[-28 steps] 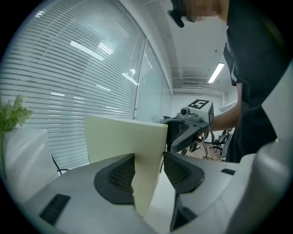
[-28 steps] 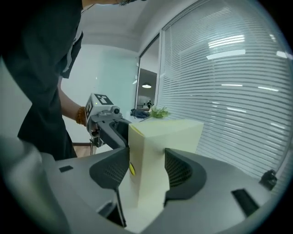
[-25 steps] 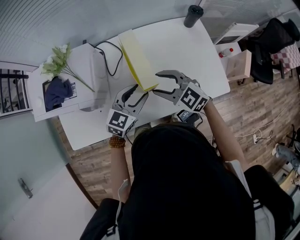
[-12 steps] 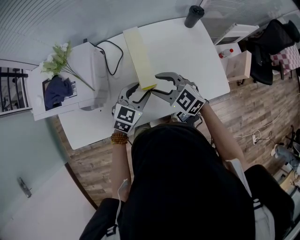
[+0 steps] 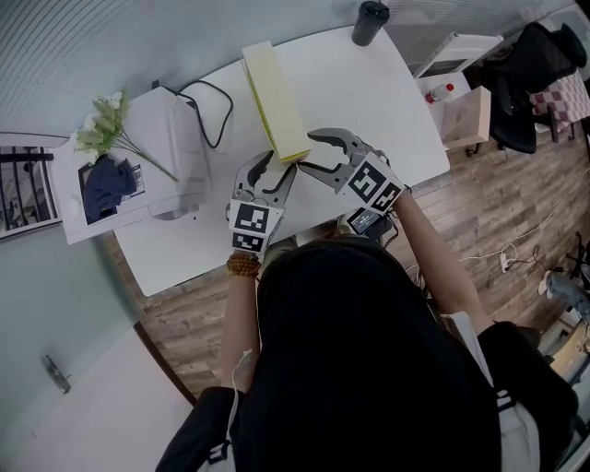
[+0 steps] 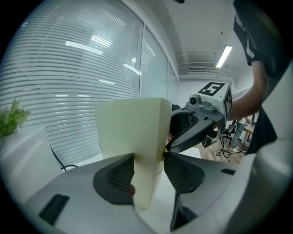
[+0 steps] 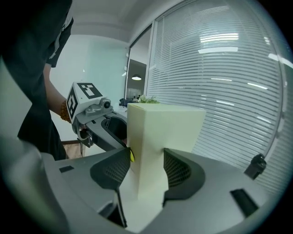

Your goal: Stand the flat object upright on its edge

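A pale yellow flat box [image 5: 275, 97] stands on its long edge on the white table [image 5: 369, 92], running away from me. My left gripper [image 5: 269, 171] is at its near end, both pads against the box [image 6: 130, 132], shut on it. My right gripper [image 5: 312, 152] comes in from the right at the same end. Its jaws have just been closing, and their pads now sit against the box [image 7: 165, 132] on both sides. Each gripper shows in the other's view: the right gripper [image 6: 201, 119] behind the box, the left gripper [image 7: 91, 114] at the left.
A white box-shaped device [image 5: 175, 157] with a black cable [image 5: 207, 111] stands left of the box. Flowers [image 5: 101, 134] and a dark blue cloth [image 5: 100, 184] lie further left. A dark cup [image 5: 369, 20] stands at the table's far edge. A side cabinet [image 5: 461, 111] is on the right.
The box showed its broad face and leaned; now it stands narrower and more upright. The left gripper has moved in to the box's near end. The right gripper has barely shifted.
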### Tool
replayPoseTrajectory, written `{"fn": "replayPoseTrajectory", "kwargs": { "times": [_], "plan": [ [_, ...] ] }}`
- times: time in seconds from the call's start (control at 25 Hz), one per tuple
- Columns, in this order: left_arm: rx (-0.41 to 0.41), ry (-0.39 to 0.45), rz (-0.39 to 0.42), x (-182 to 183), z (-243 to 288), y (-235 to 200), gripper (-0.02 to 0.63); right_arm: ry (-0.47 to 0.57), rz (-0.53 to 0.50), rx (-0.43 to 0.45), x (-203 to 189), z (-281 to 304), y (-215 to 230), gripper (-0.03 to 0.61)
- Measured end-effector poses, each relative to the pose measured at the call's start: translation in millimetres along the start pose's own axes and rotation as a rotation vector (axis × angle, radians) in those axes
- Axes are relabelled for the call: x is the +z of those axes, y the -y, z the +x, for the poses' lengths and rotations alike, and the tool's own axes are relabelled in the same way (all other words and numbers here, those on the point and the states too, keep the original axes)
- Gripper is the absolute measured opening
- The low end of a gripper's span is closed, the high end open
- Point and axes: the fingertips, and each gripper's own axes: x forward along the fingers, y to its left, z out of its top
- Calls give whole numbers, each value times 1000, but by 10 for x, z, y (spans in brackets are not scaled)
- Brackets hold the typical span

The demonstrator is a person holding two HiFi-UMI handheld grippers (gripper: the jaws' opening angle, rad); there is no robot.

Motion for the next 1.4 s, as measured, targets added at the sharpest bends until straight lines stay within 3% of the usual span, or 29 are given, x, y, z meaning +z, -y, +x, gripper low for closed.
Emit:
{"fn": "replayPoseTrajectory", "kwargs": {
  "times": [0.2, 0.52, 0.72, 0.8, 0.96, 1.04, 1.2, 1.4],
  "plan": [
    [-17, 31, -32, 38, 20, 27, 201, -64, -52, -87, -149, 17, 19, 202],
    [-23, 35, -60, 42, 33, 63, 209, -75, -49, -92, -205, -72, 44, 199],
    [-12, 140, -124, 170, -224, 71, 204, -38, -35, -92, -182, -310, 37, 198],
    [24, 202, -117, 253, -369, 47, 184, 42, -30, -121, -57, -440, 64, 193],
    [178, 283, -97, 355, -619, -96, 112, 226, 63, -213, 263, -755, 151, 90],
    [264, 301, -79, 377, -692, -189, 67, 260, 112, -277, 320, -843, 232, 53],
    [387, 301, -61, 346, -767, -319, 31, 187, 84, -446, 146, -815, 400, 26],
    [418, 262, -72, 221, -748, -327, 21, 114, 89, -529, -19, -694, 453, 18]
  ]
}}
